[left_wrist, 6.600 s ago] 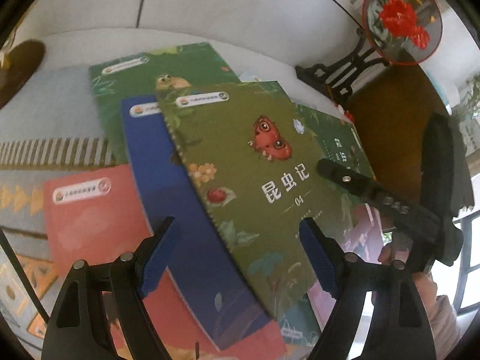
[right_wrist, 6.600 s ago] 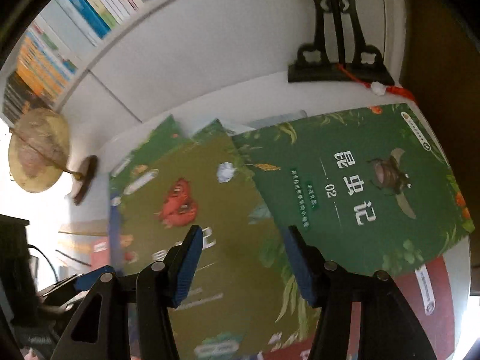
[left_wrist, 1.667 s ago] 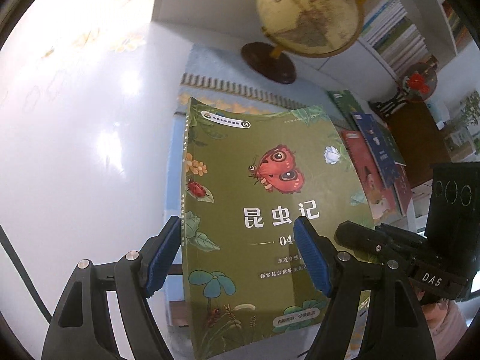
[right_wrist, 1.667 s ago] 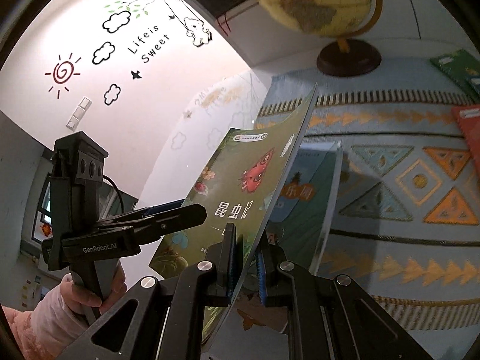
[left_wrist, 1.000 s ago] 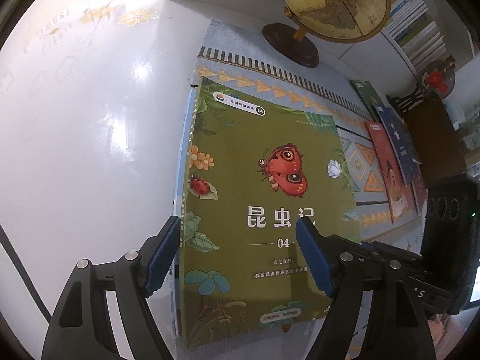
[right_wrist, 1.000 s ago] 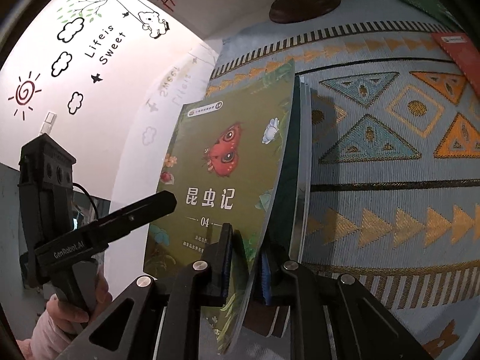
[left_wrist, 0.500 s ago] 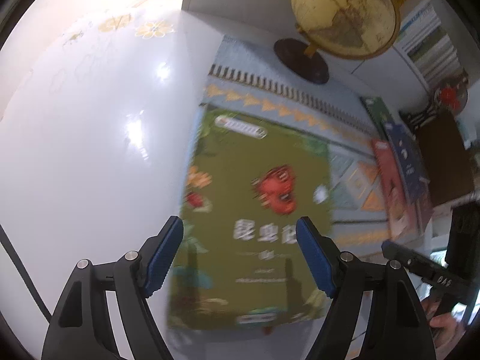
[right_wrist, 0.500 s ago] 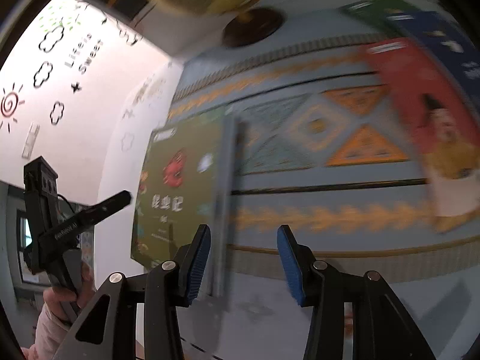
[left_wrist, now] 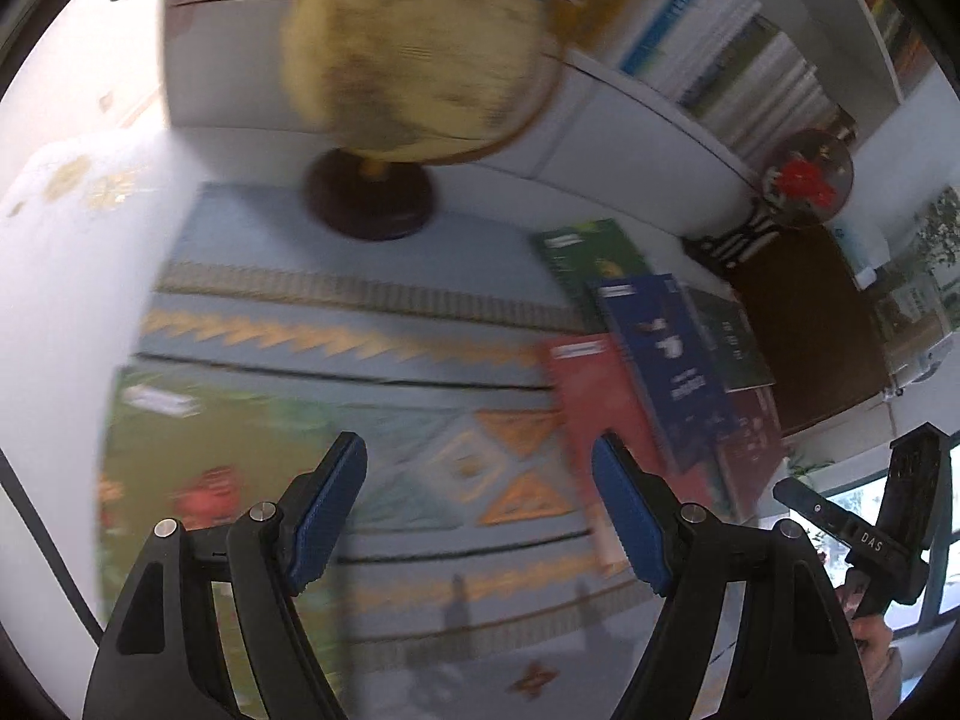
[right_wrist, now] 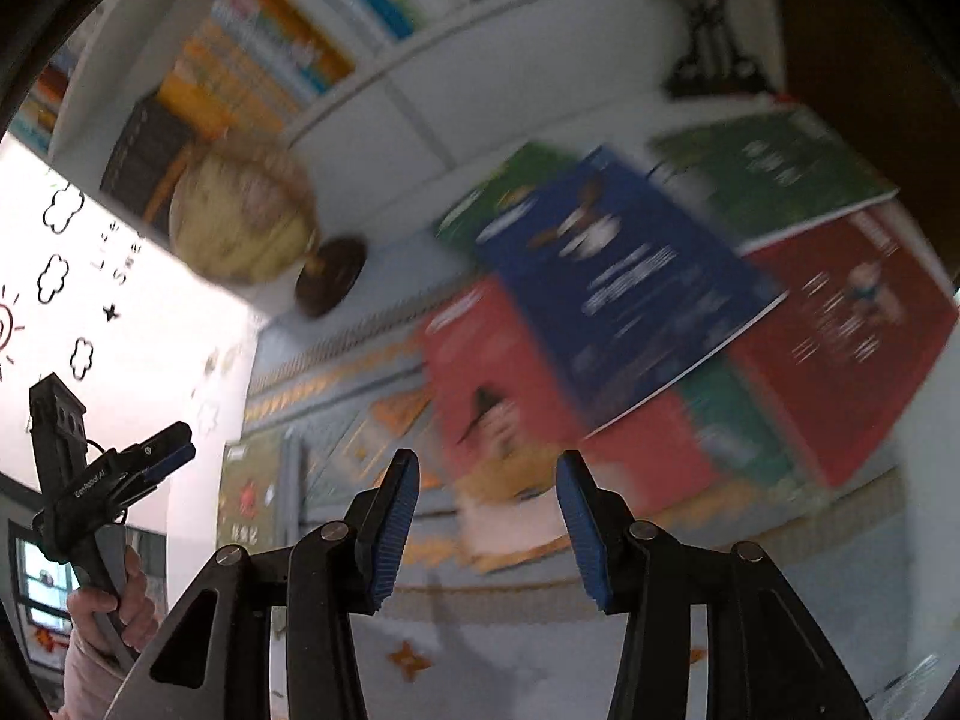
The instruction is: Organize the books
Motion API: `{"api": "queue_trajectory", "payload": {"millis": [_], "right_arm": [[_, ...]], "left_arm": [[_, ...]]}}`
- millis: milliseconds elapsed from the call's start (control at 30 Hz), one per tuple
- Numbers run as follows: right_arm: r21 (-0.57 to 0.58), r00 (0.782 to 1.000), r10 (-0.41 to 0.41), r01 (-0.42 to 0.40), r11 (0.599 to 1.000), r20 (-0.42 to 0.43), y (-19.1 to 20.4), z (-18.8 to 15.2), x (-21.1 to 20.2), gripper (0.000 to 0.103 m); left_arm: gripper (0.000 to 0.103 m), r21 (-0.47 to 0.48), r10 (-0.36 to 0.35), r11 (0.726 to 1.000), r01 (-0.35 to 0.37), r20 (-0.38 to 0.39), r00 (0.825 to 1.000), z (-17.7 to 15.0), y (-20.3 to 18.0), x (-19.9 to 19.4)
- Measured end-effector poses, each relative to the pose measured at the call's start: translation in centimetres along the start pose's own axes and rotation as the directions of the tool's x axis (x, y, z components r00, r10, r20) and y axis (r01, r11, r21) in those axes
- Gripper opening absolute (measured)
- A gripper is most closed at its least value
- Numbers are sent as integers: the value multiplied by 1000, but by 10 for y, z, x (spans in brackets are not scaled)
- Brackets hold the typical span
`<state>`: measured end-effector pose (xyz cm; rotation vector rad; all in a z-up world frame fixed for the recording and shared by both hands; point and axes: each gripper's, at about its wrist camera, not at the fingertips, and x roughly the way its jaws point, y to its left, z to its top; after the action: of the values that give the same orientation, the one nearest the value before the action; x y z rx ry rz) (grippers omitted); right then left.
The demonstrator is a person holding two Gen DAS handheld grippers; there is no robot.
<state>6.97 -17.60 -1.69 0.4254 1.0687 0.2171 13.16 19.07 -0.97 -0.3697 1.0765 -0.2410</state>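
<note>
One globe (left_wrist: 420, 54) is standing on the patterned mat (left_wrist: 372, 324). Beside the globe's right, five loose books (right_wrist: 624, 276) are lying overlapped: two green, one blue, two red. One olive book (left_wrist: 198, 420) is lying alone, left of the globe. Two grippers are showing.

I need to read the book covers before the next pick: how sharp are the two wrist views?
Left wrist view: motion blur smears the globe and the olive-green book; the left gripper stays sharp, the blue book is soft. Right wrist view: the blue book and red book are streaked, titles unreadable; only the right gripper is crisp.
</note>
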Motion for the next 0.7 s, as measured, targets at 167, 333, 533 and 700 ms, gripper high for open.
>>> {"api": "queue_trajectory", "payload": {"millis": [167, 333, 533, 700], "right_arm": [[18, 997, -28, 27, 999, 65, -52, 32, -22, 54], [-8, 996, -9, 9, 1000, 93, -99, 69, -9, 58], [18, 1000, -16, 16, 1000, 2, -141, 101, 53, 58], [31, 999, 23, -22, 999, -43, -147, 105, 87, 58]], "left_arm": [[76, -10, -42, 999, 42, -31, 999, 10, -48, 41], [76, -15, -47, 999, 46, -85, 995, 9, -90, 103], [76, -69, -113, 992, 103, -158, 981, 3, -119, 178], [80, -54, -170, 985, 163, -152, 974, 2, -138, 198]]}}
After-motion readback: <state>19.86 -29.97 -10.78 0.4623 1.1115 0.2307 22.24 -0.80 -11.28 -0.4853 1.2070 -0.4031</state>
